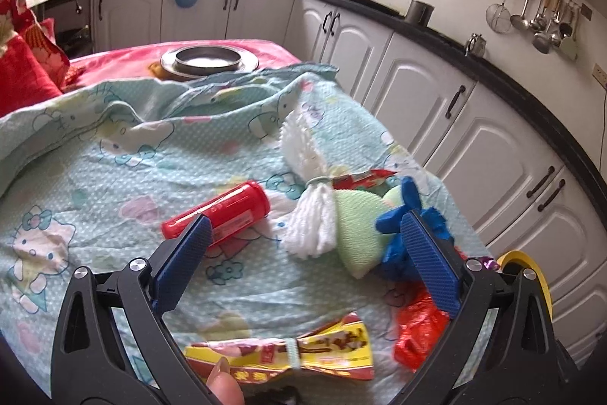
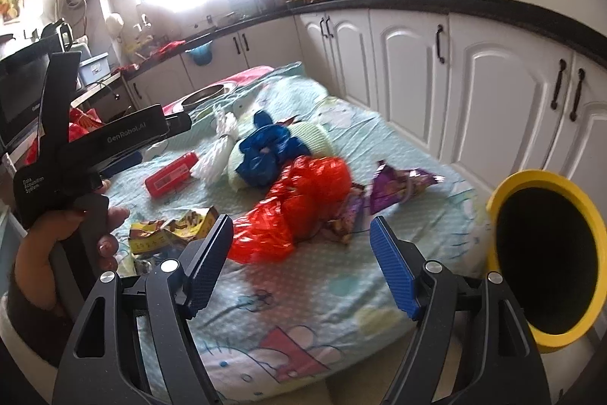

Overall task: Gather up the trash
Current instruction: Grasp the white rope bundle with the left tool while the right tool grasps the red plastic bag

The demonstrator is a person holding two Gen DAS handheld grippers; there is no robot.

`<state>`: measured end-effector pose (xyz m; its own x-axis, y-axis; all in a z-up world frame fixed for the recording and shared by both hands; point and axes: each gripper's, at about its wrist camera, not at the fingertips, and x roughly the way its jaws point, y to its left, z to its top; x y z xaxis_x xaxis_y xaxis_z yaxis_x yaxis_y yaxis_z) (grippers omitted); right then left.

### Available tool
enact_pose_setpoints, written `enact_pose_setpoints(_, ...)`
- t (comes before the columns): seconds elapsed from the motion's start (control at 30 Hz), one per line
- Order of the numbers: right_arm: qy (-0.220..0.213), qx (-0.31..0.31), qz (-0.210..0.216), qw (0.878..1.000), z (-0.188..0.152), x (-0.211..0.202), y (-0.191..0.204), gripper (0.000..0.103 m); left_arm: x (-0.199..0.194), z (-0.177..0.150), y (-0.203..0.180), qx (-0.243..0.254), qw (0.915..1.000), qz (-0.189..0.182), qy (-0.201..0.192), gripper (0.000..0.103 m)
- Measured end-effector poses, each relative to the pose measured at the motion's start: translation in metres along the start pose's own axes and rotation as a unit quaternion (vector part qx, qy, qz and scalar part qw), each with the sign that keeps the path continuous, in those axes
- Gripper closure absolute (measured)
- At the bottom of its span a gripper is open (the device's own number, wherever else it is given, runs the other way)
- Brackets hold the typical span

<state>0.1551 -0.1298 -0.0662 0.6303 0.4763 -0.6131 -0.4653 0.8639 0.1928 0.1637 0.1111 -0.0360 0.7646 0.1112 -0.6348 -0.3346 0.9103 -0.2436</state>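
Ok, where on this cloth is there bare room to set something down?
Free: the near stretch of the cartoon cloth below the red bag, and the left side beyond the red canister. Crowded: the middle, where white yarn, blue bag and purple wrapper cluster.

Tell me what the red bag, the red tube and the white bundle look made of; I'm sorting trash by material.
Red bag: thin glossy plastic film, going by its crinkles and translucent shine.
Red tube: probably rigid plastic, smooth with a printed label.
White bundle: soft matte yarn or string strands, cinched by a band; fibre type unclear.
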Motion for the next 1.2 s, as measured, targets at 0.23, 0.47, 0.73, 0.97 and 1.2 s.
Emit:
enact_pose_setpoints(0.23,0.037,0.015,0.017,0.999,-0.003,0.029,0.002,0.032,0.024,-0.002,0.001,0.005,0.9983,-0.027,0.052,0.041)
enact_pose_setpoints(0.47,0.059,0.036,0.043,0.997,-0.006,0.039,-0.003,0.045,0.045,-0.004,0.001,0.0,0.9955,-0.041,0.086,0.047)
enact_pose_setpoints(0.73,0.085,0.039,0.07,0.993,-0.013,0.048,-0.002,0.069,0.061,-0.006,0.004,-0.011,0.9928,-0.046,0.11,0.067)
enact_pose_setpoints(0.97,0.08,0.014,0.08,0.994,-0.014,0.041,0.004,0.089,0.065,-0.009,0.009,-0.015,0.9915,-0.057,0.116,0.09)
enact_pose_setpoints(1.2,0.059,-0.01,0.089,0.994,-0.01,0.025,0.01,0.091,0.049,-0.011,0.007,-0.005,0.9937,-0.059,0.096,0.094)
